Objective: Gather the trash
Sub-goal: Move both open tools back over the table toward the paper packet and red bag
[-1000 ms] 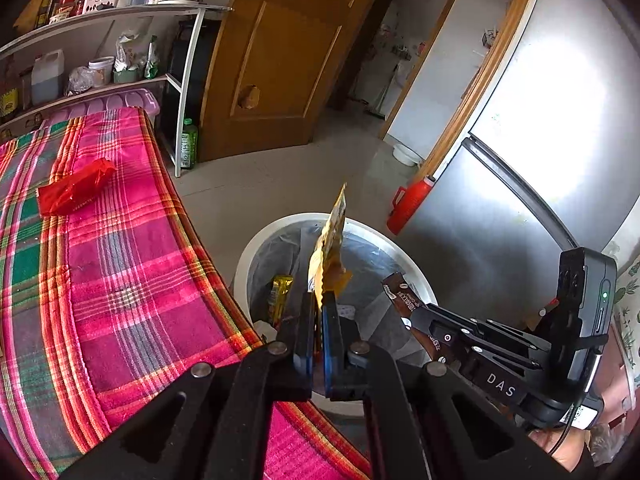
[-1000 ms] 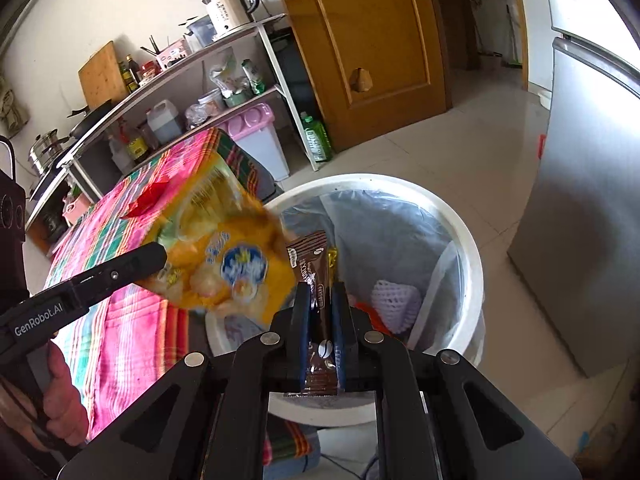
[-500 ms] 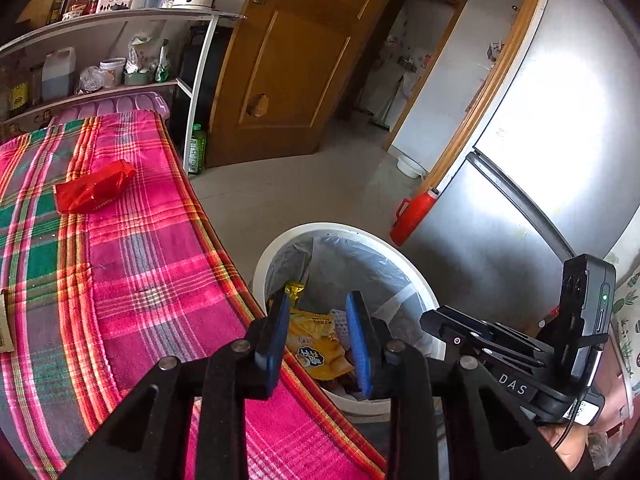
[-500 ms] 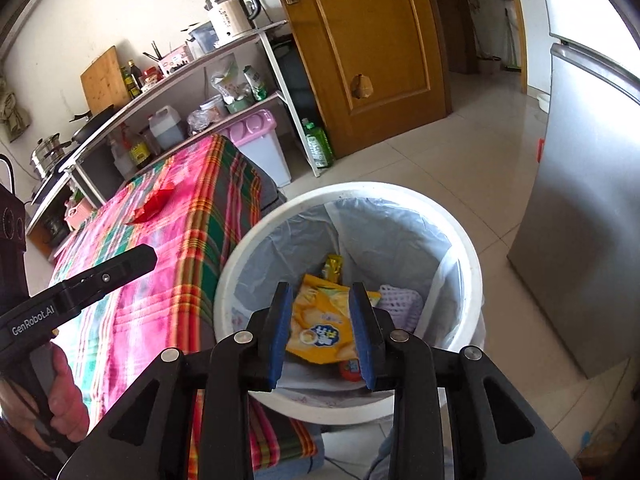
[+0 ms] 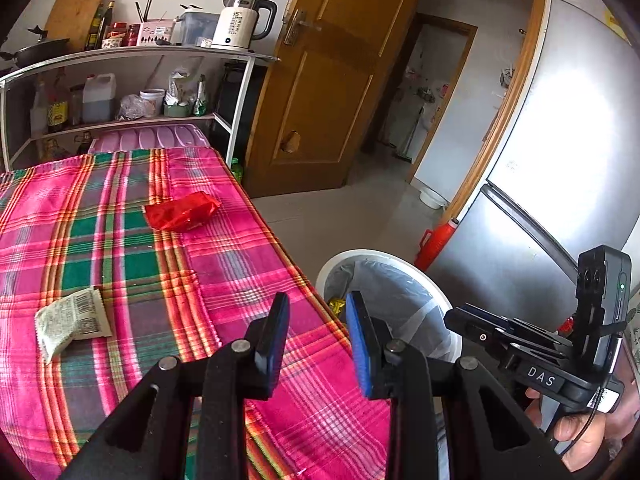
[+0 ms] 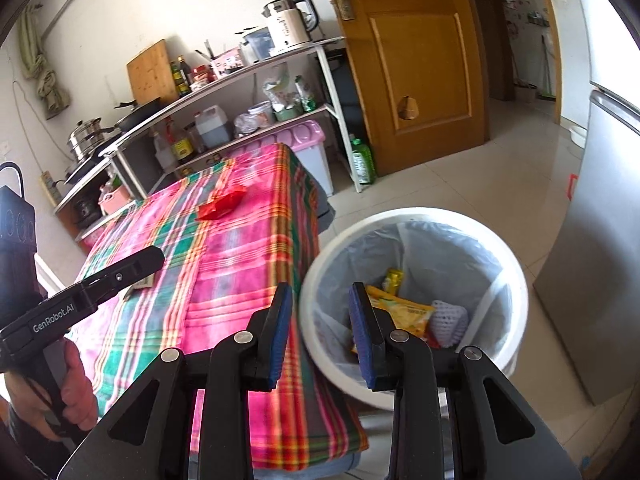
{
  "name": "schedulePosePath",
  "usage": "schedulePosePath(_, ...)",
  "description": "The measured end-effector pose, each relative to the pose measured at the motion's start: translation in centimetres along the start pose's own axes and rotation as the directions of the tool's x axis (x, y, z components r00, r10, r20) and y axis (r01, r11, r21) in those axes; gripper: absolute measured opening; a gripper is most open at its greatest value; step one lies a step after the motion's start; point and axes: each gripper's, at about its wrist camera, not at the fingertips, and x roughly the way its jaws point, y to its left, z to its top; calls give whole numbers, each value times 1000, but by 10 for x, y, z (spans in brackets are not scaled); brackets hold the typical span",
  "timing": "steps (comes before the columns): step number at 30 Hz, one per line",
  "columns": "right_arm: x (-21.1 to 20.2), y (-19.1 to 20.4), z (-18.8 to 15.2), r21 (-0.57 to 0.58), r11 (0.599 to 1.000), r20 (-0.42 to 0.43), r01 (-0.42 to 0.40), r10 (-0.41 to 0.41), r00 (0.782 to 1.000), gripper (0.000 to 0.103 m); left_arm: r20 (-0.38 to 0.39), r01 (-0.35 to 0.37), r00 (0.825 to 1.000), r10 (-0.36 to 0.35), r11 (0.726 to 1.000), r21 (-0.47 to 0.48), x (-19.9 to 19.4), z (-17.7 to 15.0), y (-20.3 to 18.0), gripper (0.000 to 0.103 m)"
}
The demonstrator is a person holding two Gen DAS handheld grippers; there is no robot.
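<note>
A white bin (image 6: 420, 213) with a clear liner stands on the floor beside the table; its rim (image 5: 380, 254) also shows in the left wrist view. Inside lie a yellow snack bag (image 6: 404, 310), a small yellow wrapper (image 6: 392, 280) and a white foam net (image 6: 450, 318). On the plaid cloth lie a red wrapper (image 5: 182, 210) (image 6: 222, 204) and a pale printed packet (image 5: 72, 320). My left gripper (image 5: 317, 300) hangs open and empty over the table's near corner. My right gripper (image 6: 319, 290) is open and empty above the gap between table and bin.
The pink and green plaid table (image 5: 240, 264) fills the left. A grey fridge (image 6: 608, 240) stands right of the bin. Behind are a cluttered white shelf rack (image 5: 120, 56), a wooden door (image 5: 332, 92), a green bottle (image 6: 362, 160) and a red container (image 5: 438, 240) on the floor.
Both grippers let go of their wrappers, which fell into the bin, and their jaws opened. Both then rose and swung left, away from the bin towards the table.
</note>
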Motion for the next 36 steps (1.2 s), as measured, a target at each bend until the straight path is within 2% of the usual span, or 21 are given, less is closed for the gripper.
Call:
schedulePosePath(11,14,43,-1,-66,995,-28,-70,68,997,30,42,-117,992,118,993,-30,-34,-7,54,31)
schedulePosePath(18,26,63,3,-93,990,-41,-104,101,994,34,54,-174,983,177,984,-48,-48,-11,87,44)
schedulePosePath(22,32,72,5,-109,988,-50,-113,108,993,36,51,-207,977,209,978,-35,-53,-12,104,47)
schedulePosePath(24,36,76,7,-114,986,-56,-118,112,992,36,45,-216,975,217,976,-30,-53,-12,112,53)
schedulePosePath(28,44,85,8,-130,984,-68,-125,117,991,36,24,-234,972,235,972,-17,-48,-13,130,58)
schedulePosePath(36,64,100,12,-151,980,-93,-132,119,989,36,-68,-237,969,238,971,19,-23,-16,162,67)
